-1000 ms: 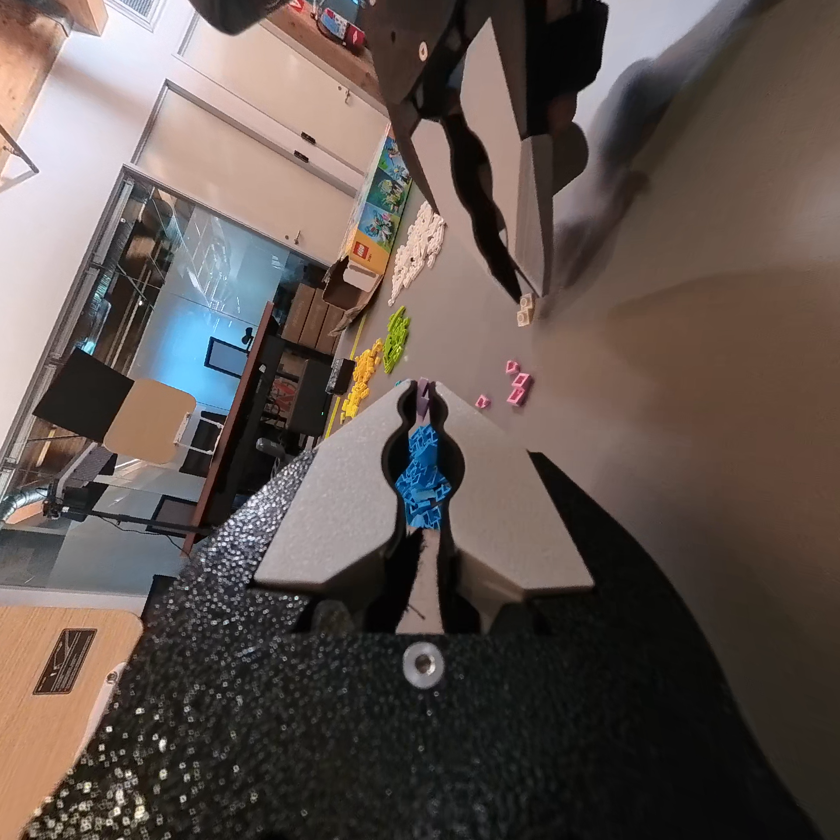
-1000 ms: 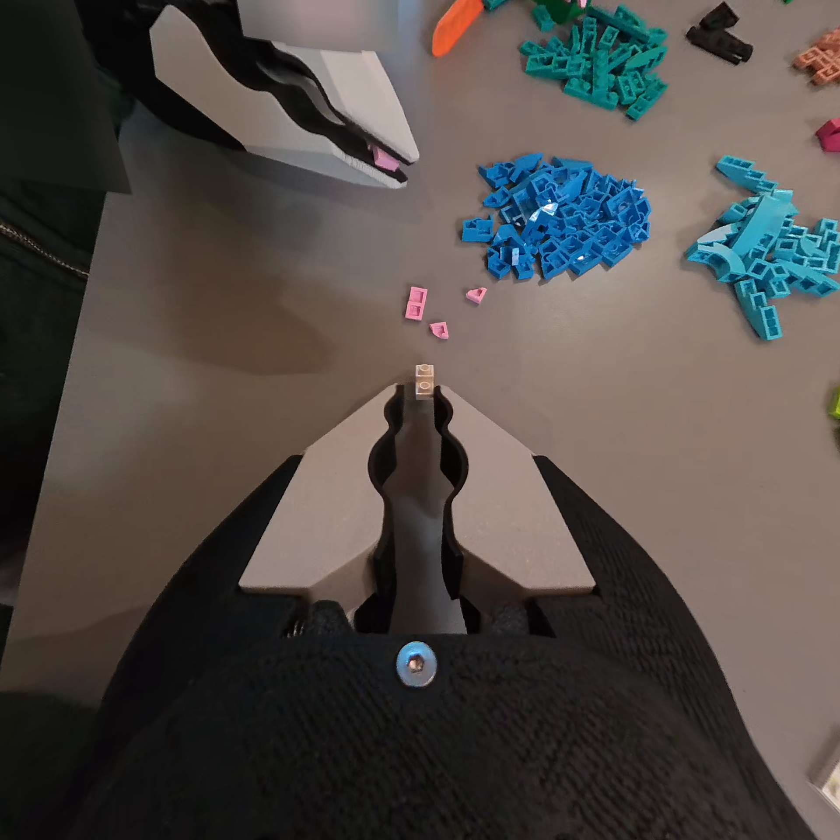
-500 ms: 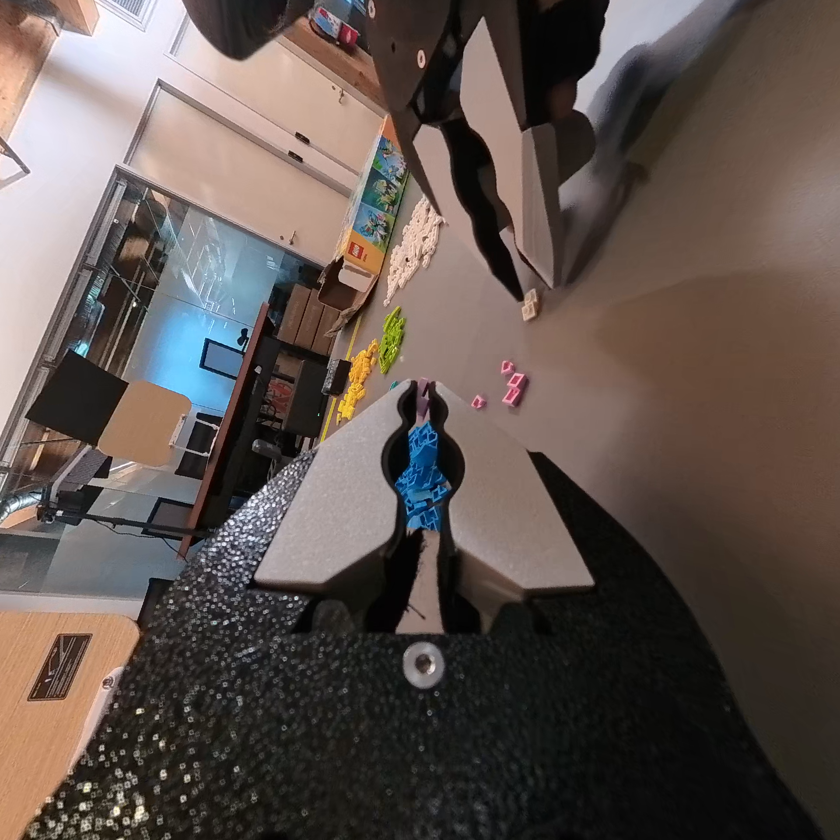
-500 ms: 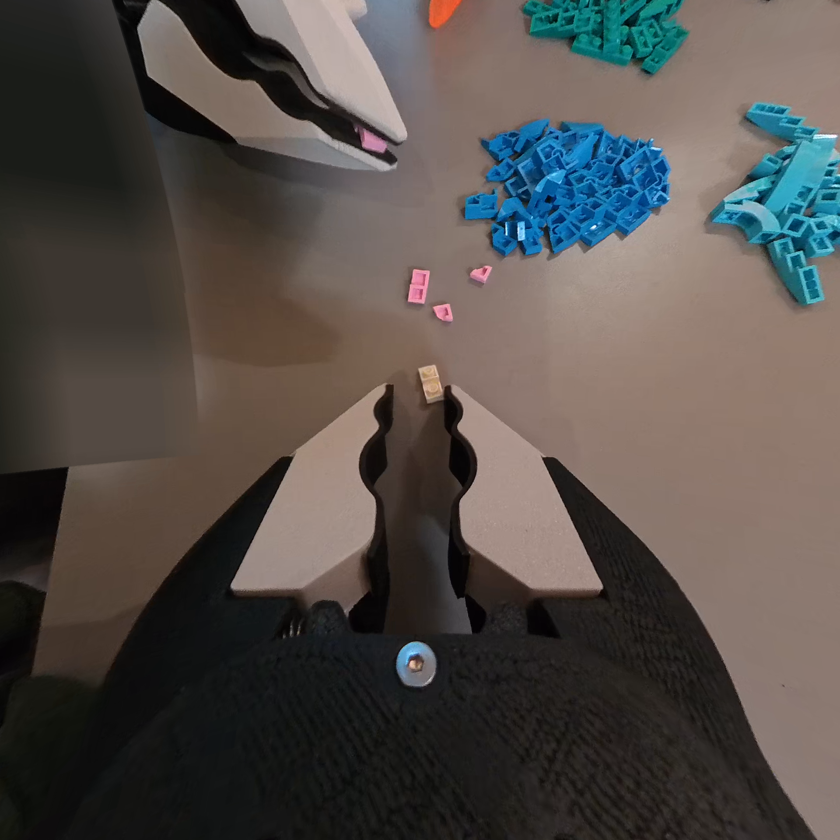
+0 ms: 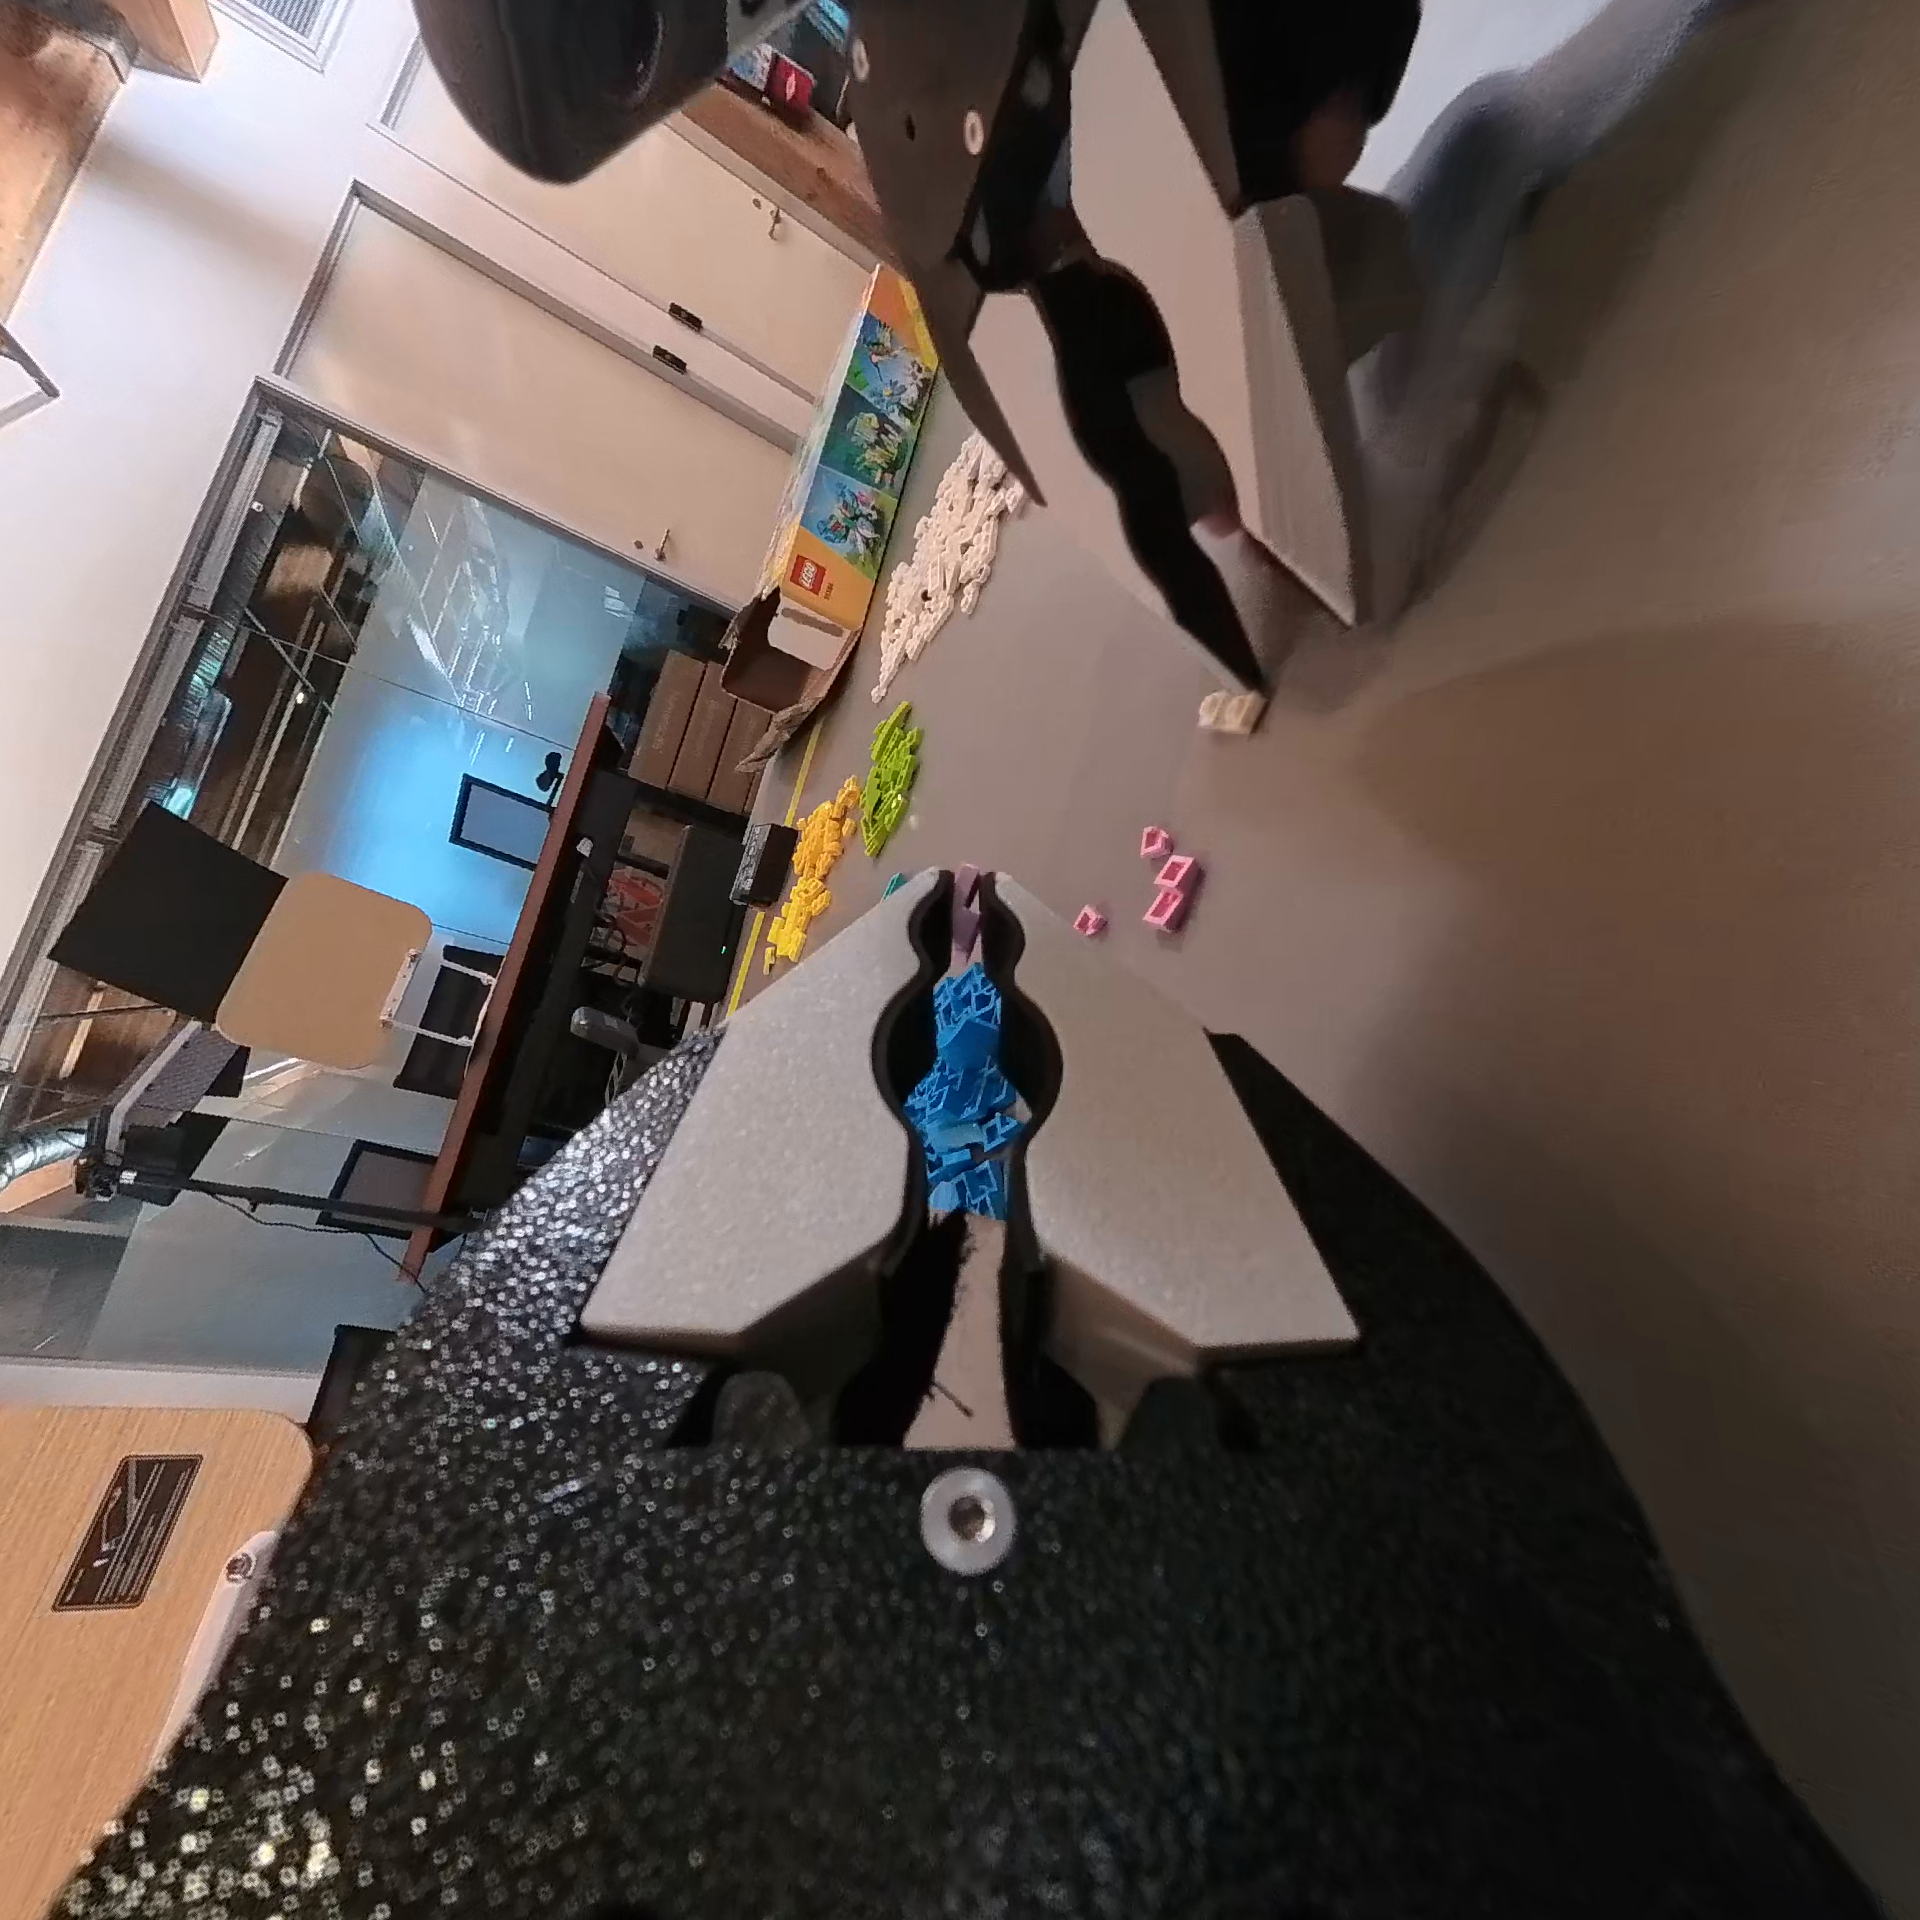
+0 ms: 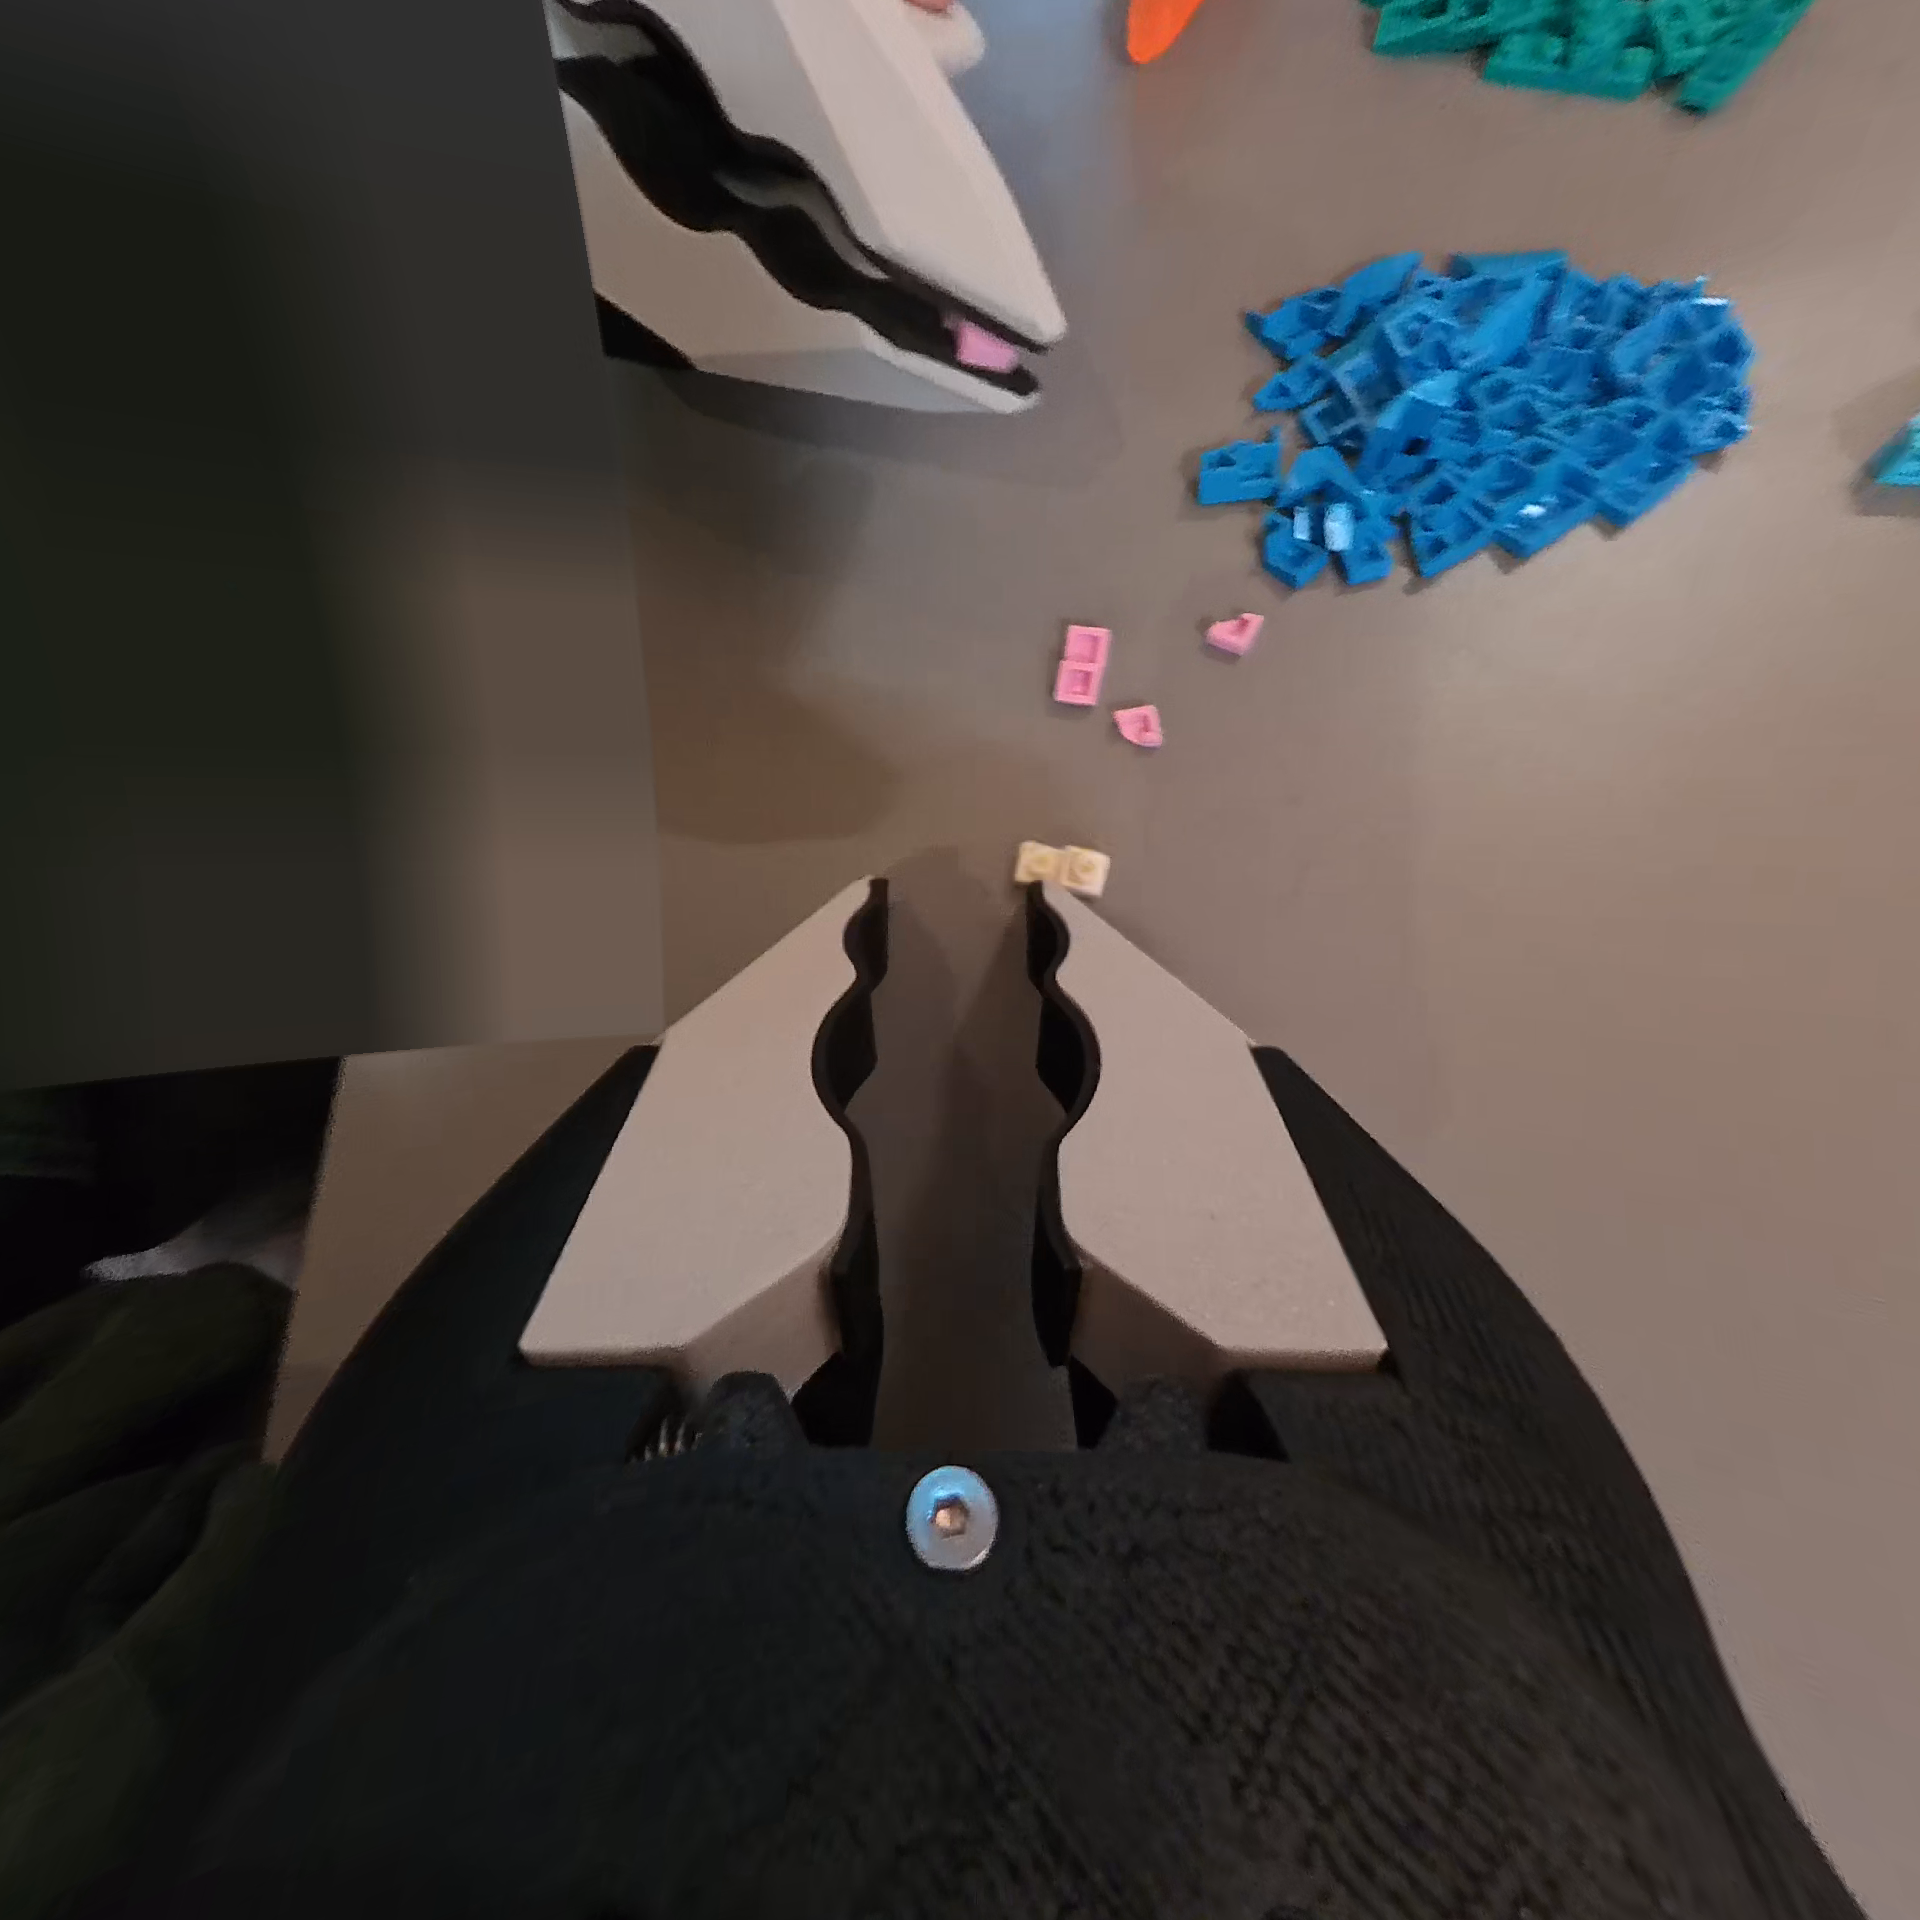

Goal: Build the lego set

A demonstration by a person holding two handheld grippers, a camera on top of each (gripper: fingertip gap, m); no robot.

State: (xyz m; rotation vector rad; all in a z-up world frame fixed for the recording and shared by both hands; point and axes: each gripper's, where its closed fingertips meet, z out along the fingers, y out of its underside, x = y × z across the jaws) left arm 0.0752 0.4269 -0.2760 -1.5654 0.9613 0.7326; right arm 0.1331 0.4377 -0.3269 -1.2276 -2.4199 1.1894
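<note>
Your left tool [image 5: 968, 883] is pinched closed on a small pink piece [image 5: 966, 906], held above the grey tabletop [image 6: 1455, 935]. Your right tool [image 6: 954, 891] is spread apart and grips nothing; its right fingertip sits just beside a cream plate [image 6: 1062, 864] lying on the tabletop. Three loose pink pieces [image 6: 1083, 663] lie just beyond, near the blue brick pile [image 6: 1486, 416].

matt grey table [image 6: 1455, 1039]; glossy plastic blue bricks [image 6: 1486, 426]; wood-grain panel [image 5: 94, 1621]
</note>
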